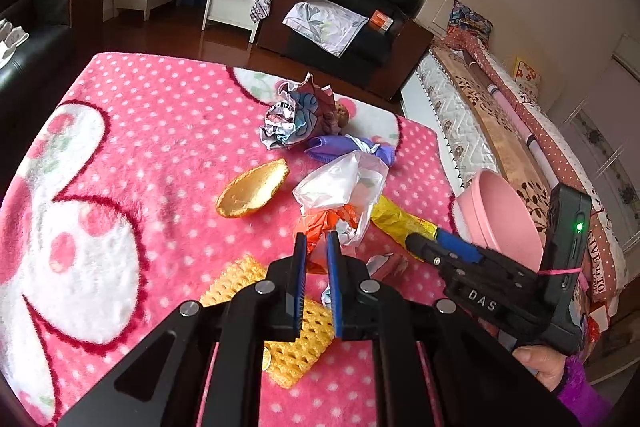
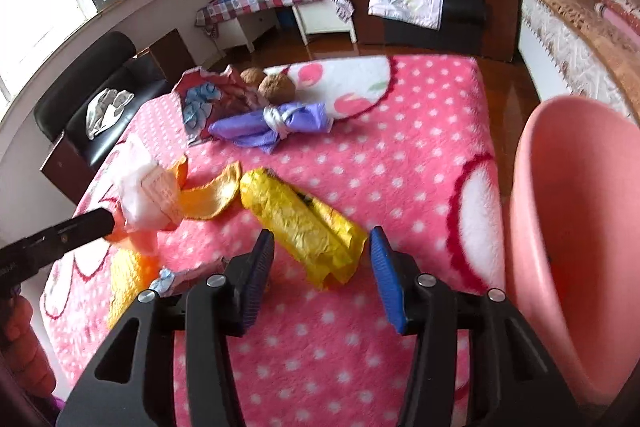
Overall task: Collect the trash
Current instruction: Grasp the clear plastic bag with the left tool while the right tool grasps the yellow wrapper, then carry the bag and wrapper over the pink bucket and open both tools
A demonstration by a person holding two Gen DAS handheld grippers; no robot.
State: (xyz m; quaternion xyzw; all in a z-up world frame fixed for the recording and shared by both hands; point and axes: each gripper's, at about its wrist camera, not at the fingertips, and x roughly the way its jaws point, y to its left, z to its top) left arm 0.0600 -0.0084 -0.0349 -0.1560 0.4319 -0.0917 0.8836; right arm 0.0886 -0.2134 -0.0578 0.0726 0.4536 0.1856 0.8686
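Observation:
Trash lies on a pink dotted blanket point(image 1: 140, 131). My left gripper point(image 1: 317, 241) is shut on a bundle of orange wrapper and clear plastic bag point(image 1: 344, 187), also seen in the right wrist view point(image 2: 144, 195). My right gripper point(image 2: 322, 247) is open, its pads either side of a crumpled yellow wrapper point(image 2: 304, 223), which shows in the left wrist view point(image 1: 396, 217) too. An orange peel point(image 1: 254, 195) lies to the left. A pink bowl point(image 2: 580, 247) stands at the blanket's right edge.
A crumpled printed wrapper point(image 1: 296, 115), a knotted purple bag point(image 2: 272, 125) and two brown nuts point(image 2: 276, 87) lie farther back. Yellow foam netting point(image 1: 292, 339) lies under my left gripper. A black armchair point(image 1: 360, 7) and a bed point(image 1: 500, 115) stand beyond.

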